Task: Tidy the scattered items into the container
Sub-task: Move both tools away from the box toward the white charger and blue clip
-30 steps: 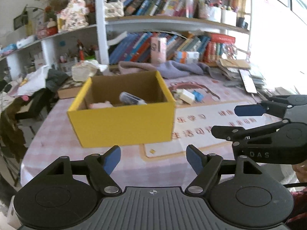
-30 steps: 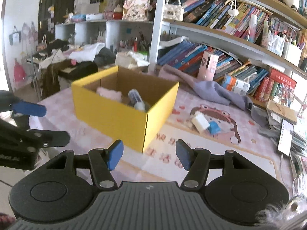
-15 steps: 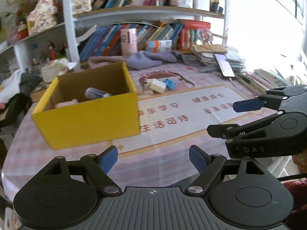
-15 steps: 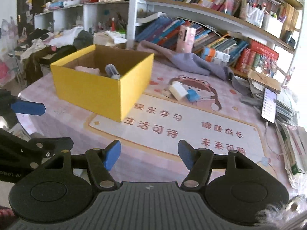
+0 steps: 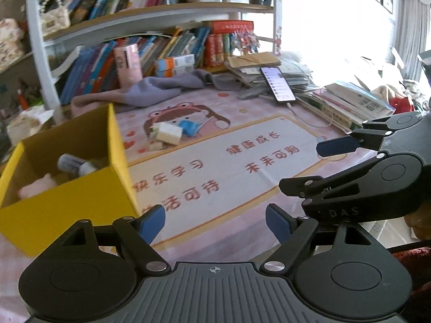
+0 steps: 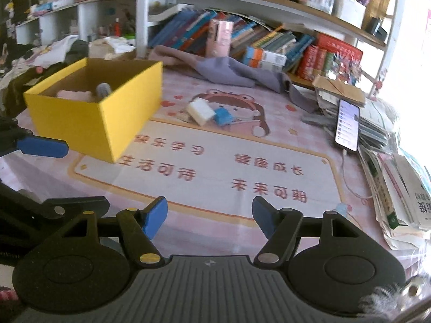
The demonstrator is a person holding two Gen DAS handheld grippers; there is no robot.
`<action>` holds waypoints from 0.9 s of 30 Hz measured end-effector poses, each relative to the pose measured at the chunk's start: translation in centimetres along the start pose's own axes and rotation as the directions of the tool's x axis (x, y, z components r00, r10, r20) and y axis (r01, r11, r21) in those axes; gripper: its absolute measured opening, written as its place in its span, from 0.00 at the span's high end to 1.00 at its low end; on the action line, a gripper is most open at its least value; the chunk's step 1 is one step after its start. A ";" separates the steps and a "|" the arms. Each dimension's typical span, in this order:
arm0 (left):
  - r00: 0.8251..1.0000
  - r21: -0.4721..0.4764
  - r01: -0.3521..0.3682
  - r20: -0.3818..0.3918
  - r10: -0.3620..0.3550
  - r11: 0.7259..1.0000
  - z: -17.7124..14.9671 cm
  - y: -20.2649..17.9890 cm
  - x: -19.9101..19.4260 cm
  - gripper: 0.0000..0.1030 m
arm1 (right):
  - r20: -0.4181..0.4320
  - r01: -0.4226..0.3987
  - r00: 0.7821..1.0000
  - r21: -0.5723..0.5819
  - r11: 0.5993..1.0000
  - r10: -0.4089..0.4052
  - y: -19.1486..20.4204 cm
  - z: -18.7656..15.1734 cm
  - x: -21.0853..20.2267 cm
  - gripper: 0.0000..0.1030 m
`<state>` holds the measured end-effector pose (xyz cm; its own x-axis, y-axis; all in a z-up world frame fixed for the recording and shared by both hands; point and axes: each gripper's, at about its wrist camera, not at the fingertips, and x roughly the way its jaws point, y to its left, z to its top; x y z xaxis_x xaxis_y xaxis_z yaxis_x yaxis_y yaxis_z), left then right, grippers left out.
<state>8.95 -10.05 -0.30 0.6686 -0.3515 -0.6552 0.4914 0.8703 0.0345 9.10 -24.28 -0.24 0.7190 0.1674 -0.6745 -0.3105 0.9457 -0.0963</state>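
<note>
An open yellow cardboard box point(image 6: 97, 107) sits left on the pink printed table mat point(image 6: 215, 167). A cream block point(image 6: 200, 111) and small blue packet point(image 6: 223, 115) lie beside it, clear mat in front. Left gripper point(image 5: 215, 222) and right gripper point(image 6: 210, 215) angle downward, jaws apart, empty.

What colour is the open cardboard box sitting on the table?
The cardboard box is bright yellow outside and plain brown inside, clearest in the right wrist view.
</note>
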 end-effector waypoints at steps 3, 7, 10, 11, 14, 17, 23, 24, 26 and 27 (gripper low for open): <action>1.000 -0.001 0.000 -0.002 0.000 1.000 1.2 -0.3 1.6 0.18 | -0.010 0.001 1.000 0.006 1.000 -0.001 -1.5 0.5 1.2 0.34; 1.000 -0.019 -0.010 -0.020 0.010 1.000 3.0 -0.2 4.2 0.18 | -0.022 0.000 1.000 0.020 1.000 0.000 -3.9 1.8 3.3 0.34; 0.999 -0.010 -0.032 -0.033 0.032 0.999 4.7 -0.1 6.4 0.18 | -0.022 -0.007 1.000 0.029 1.000 0.008 -5.9 2.9 5.2 0.34; 0.998 -0.010 -0.041 -0.039 0.041 0.999 5.3 0.0 7.2 0.18 | -0.020 -0.010 1.000 0.028 1.000 0.010 -6.5 3.3 5.9 0.34; 0.996 -0.020 -0.079 -0.049 0.078 0.997 7.5 0.4 9.8 0.18 | -0.014 -0.025 1.000 0.021 0.999 0.026 -8.5 4.6 8.2 0.34; 0.991 -0.020 -0.128 -0.050 0.127 0.992 9.6 0.8 12.0 0.18 | -0.014 -0.048 0.999 0.019 0.999 0.048 -10.6 6.0 10.7 0.34; 0.976 -0.059 -0.209 -0.066 0.205 0.976 13.1 2.2 15.9 0.19 | 0.010 -0.114 0.993 -0.022 0.993 0.115 -13.3 9.2 15.7 0.34; 0.973 -0.063 -0.224 -0.073 0.220 0.972 13.5 2.4 16.6 0.19 | 0.016 -0.122 0.992 -0.030 0.992 0.122 -13.5 9.7 16.5 0.34; 0.965 -0.065 -0.248 -0.100 0.241 0.967 14.0 2.8 18.1 0.19 | 0.025 -0.148 0.988 -0.036 0.988 0.149 -14.1 11.0 18.3 0.34; 0.962 -0.063 -0.257 -0.115 0.249 0.964 14.1 3.0 18.9 0.19 | 0.030 -0.168 0.985 -0.040 0.985 0.169 -14.2 11.6 19.3 0.34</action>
<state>30.96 -18.92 -1.89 0.7011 -0.0821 -0.7084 0.2667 0.9515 0.1536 34.62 -31.28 -3.33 0.6745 0.3332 -0.6588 -0.4516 0.8922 -0.0110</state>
